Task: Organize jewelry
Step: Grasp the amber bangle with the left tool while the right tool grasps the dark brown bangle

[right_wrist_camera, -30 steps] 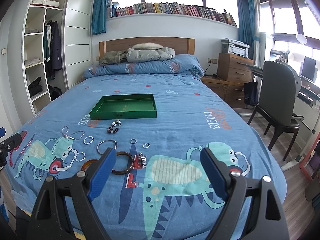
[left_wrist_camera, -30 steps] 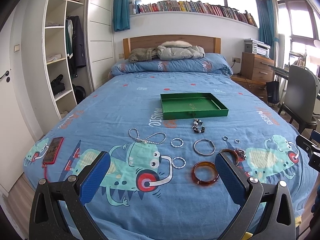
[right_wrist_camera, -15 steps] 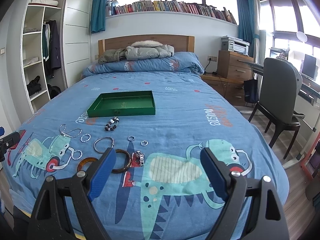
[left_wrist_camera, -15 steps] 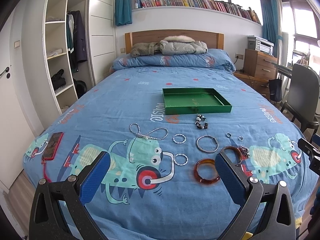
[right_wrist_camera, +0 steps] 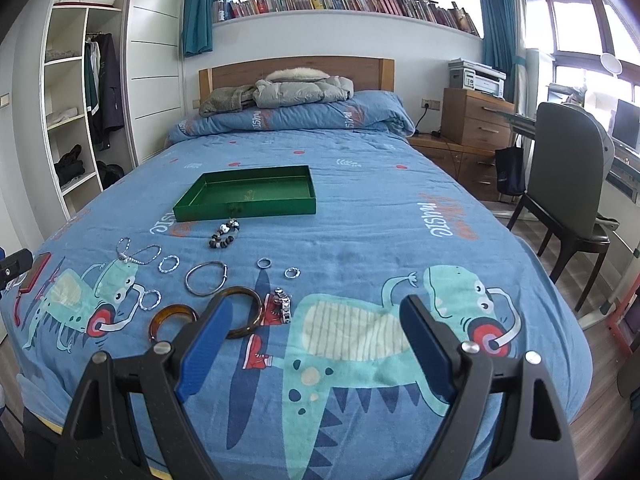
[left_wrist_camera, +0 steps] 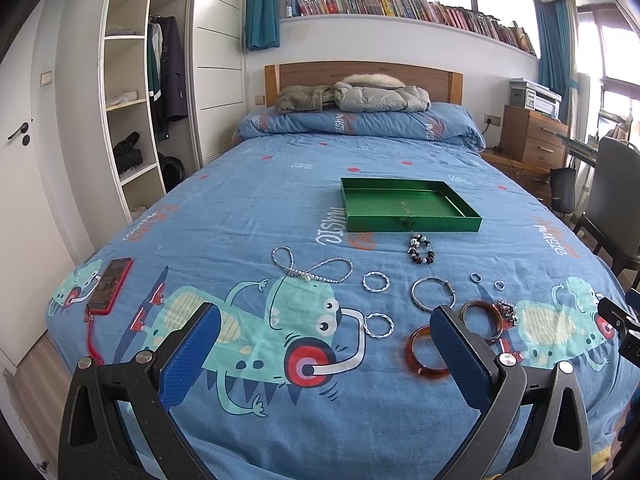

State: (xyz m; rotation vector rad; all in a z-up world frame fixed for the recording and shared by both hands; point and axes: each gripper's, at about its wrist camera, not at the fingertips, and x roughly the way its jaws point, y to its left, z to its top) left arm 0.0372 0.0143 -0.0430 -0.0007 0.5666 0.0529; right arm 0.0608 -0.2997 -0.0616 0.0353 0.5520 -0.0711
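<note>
A green tray (left_wrist_camera: 412, 224) (right_wrist_camera: 244, 207) lies on the blue bed cover, mid-bed. In front of it jewelry is spread out: a beaded bracelet (left_wrist_camera: 420, 250) (right_wrist_camera: 225, 234), a silver necklace (left_wrist_camera: 310, 270) (right_wrist_camera: 138, 254), twisted silver rings (left_wrist_camera: 376, 281), a large silver hoop (left_wrist_camera: 433, 299) (right_wrist_camera: 206, 278), two small rings (right_wrist_camera: 264, 263), two amber bangles (left_wrist_camera: 416, 354) (right_wrist_camera: 245, 312) and a metal link piece (right_wrist_camera: 283, 304). My left gripper (left_wrist_camera: 324, 352) hovers open above the cover's near edge, its right finger in front of the bangles. My right gripper (right_wrist_camera: 316, 340) is open too, empty, right of the bangles.
A red phone (left_wrist_camera: 110, 286) with a cord lies at the bed's left corner. Folded jackets (left_wrist_camera: 352, 94) rest on the pillow. A wardrobe (left_wrist_camera: 132, 112) stands left; a wooden dresser (right_wrist_camera: 474, 120) and grey chair (right_wrist_camera: 568, 184) stand right of the bed.
Both cameras have eased forward and lower toward the jewelry, which sits a little larger in view. Both grippers stay open; nothing on the bed has moved.
</note>
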